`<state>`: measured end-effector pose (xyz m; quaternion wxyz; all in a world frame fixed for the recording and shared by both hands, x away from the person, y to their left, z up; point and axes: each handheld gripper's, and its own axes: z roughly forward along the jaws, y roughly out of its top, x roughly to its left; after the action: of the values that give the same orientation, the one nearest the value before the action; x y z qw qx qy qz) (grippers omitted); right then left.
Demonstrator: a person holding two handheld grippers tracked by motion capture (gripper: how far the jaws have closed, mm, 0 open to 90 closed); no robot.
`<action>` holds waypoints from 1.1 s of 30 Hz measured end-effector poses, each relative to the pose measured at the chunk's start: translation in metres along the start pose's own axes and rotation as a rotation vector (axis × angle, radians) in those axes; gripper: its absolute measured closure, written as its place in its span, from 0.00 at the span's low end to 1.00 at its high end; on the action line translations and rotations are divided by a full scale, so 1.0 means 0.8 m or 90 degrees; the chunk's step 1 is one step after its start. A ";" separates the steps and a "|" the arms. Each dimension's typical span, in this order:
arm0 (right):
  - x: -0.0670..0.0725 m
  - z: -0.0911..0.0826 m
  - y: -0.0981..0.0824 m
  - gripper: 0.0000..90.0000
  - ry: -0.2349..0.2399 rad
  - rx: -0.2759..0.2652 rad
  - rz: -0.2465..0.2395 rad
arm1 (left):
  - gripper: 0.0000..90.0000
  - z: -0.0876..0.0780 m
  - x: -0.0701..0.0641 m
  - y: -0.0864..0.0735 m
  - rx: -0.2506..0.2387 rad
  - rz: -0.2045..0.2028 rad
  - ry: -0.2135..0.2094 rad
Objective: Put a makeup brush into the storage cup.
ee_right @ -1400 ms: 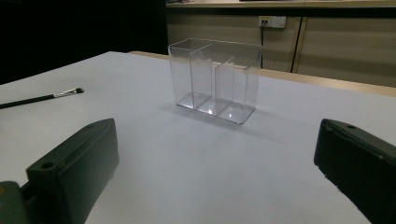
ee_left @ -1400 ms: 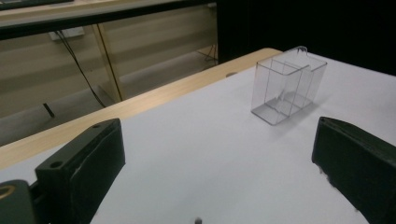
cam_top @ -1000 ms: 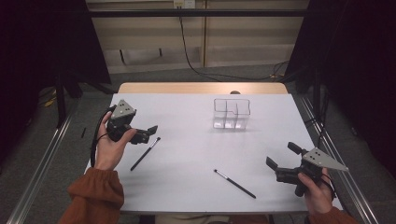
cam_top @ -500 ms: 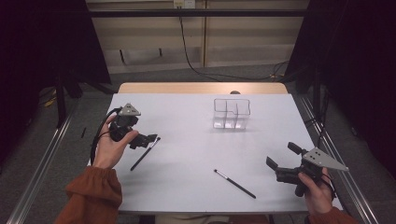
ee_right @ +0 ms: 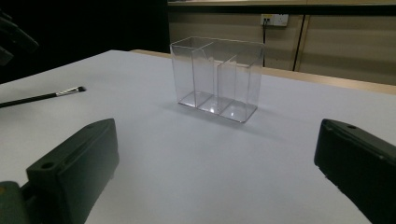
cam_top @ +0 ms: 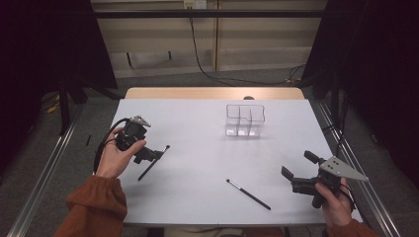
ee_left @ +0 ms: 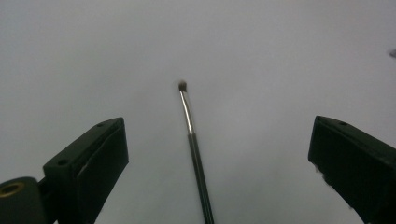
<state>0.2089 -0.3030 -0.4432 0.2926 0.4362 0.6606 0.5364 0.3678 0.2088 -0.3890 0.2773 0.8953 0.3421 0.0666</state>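
1. A clear plastic organizer [cam_top: 245,120] is seen standing upright on the far half of the white table [cam_top: 207,197], right of centre. It is divided into compartments by clear walls; nothing is seen inside any of them.
2. In the right gripper view the organizer [ee_right: 217,79] is seen ahead, its compartments bare down to the floor.
3. The left gripper [cam_top: 157,154] is held low over the table's left side, tilted down over a thin brush [cam_top: 153,162]. Its jaws are spread wide, with nothing gripped.
4. In the left gripper view the brush [ee_left: 194,149] is seen lying flat on the table between the two jaws, touched by neither, bristle tip pointing away.
5. A second brush [cam_top: 248,194] lies near the front edge, well apart from the organizer.
6. The right gripper [cam_top: 297,169] is held at the table's right front, near the second brush but not touching it. Its jaws are wide apart and nothing is held.
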 end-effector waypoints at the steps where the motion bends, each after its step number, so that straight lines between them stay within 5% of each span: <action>1: 0.000 0.000 0.000 0.00 0.000 0.000 0.000 | 0.05 0.001 0.000 -0.001 0.007 -0.001 0.003; 17: 0.000 0.000 0.000 0.00 0.001 -0.001 -0.006 | 0.06 0.012 0.009 -0.014 0.087 -0.029 0.009; 33: 0.000 0.001 0.000 0.00 0.001 0.000 -0.008 | 0.05 0.020 0.011 -0.019 0.143 -0.021 0.005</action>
<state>0.2094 -0.3024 -0.4436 0.2955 0.4318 0.6633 0.5350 0.3708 0.2170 -0.4116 0.1750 0.9146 0.3635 0.0269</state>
